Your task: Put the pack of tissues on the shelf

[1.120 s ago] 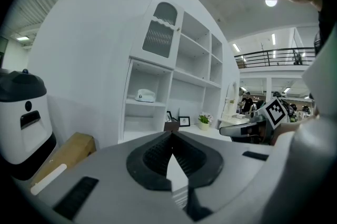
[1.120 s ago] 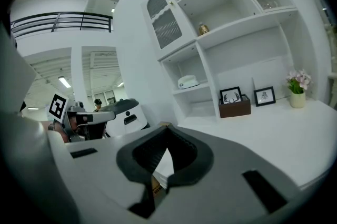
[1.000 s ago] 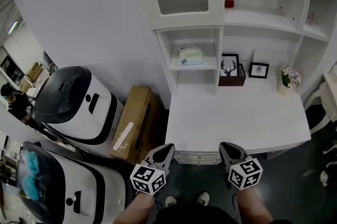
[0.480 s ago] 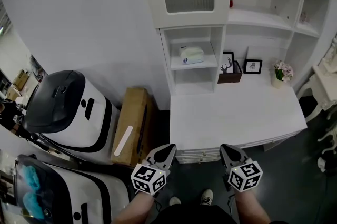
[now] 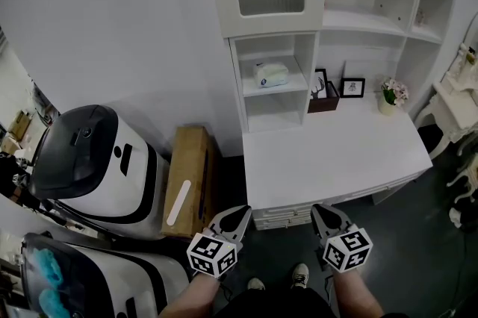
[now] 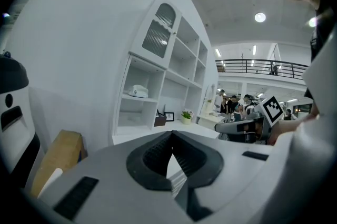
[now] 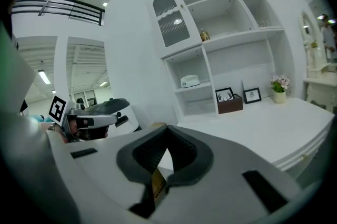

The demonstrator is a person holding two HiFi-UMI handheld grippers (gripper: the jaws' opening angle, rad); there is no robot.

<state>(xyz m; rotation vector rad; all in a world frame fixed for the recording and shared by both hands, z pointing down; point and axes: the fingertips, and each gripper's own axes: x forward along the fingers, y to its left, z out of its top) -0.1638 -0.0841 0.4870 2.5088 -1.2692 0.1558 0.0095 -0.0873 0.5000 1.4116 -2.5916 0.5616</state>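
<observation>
The white pack of tissues (image 5: 270, 74) lies on the upper shelf of a small white cubby, beneath a glass-door cabinet; it also shows as the tissue pack (image 6: 138, 91) in the left gripper view and the tissue pack (image 7: 190, 81) in the right gripper view. My left gripper (image 5: 237, 213) and right gripper (image 5: 323, 212) hang side by side in front of the white desk (image 5: 336, 160), well short of the shelf. Both are shut with nothing between their jaws, as the left gripper (image 6: 169, 134) and right gripper (image 7: 167, 129) show in their own views.
On the desk's back stand a brown box (image 5: 323, 104) with a deer picture, a small framed picture (image 5: 352, 87) and a flower pot (image 5: 390, 94). A cardboard box (image 5: 187, 178) leans left of the desk, beside two white machines (image 5: 89, 160). A white chair (image 5: 448, 104) is at the right.
The shelf unit and desk have shifted slightly up and right in the head view as the person moves. Both grippers stay shut and empty, side by side.
</observation>
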